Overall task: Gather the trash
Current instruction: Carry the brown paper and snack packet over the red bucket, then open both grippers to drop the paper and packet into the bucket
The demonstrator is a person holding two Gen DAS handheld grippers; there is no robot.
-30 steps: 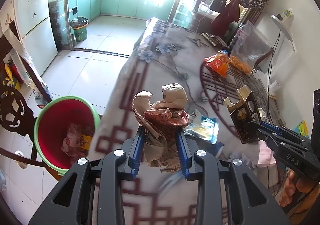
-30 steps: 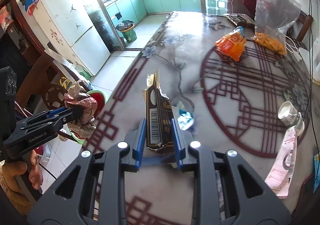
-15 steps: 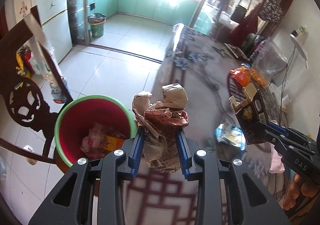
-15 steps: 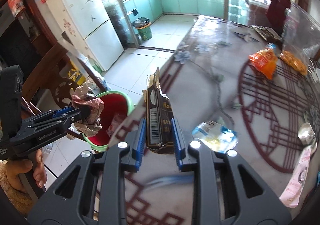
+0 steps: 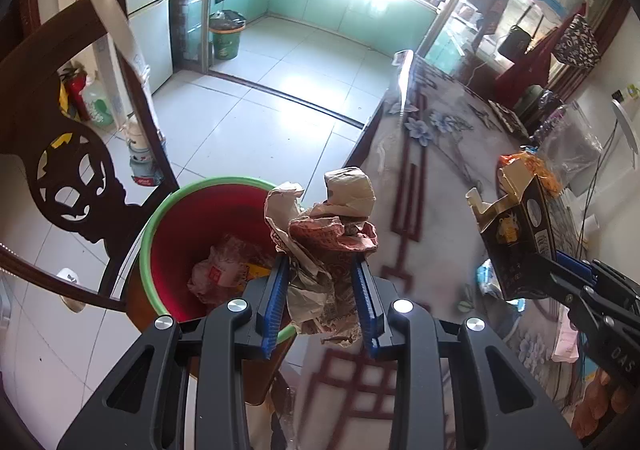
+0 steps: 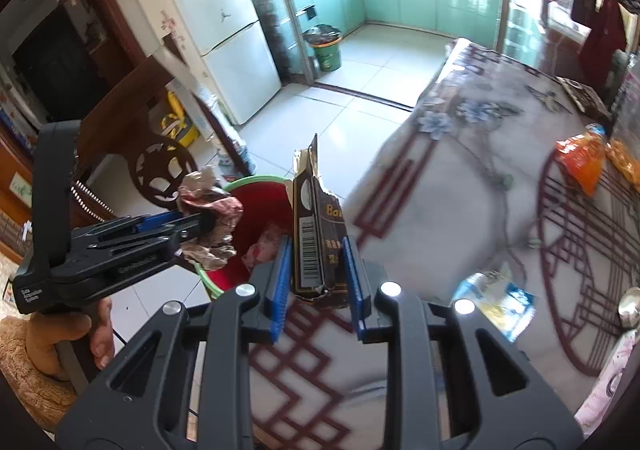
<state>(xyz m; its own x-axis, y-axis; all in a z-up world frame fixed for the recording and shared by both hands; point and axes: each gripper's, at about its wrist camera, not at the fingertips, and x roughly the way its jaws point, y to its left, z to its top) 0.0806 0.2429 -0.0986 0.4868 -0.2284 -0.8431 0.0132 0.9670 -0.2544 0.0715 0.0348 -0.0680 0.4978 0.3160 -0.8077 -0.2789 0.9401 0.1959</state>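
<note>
My left gripper is shut on a wad of crumpled brown paper, held over the right rim of a red bin with a green rim that has wrappers inside. The right wrist view shows the same wad in the left gripper, above the bin. My right gripper is shut on a torn black carton with a barcode, upright at the table's edge beside the bin. That carton also shows at the right of the left wrist view.
A dark carved wooden chair stands left of the bin. On the patterned tablecloth lie a blue-and-yellow wrapper, an orange snack bag and a pink packet. A green kitchen bin stands far off on the tiled floor.
Both grippers have swung left from over the table toward the red bin, each keeping its load. The paper wad now hangs over the bin's rim; the carton has reached the table edge.
</note>
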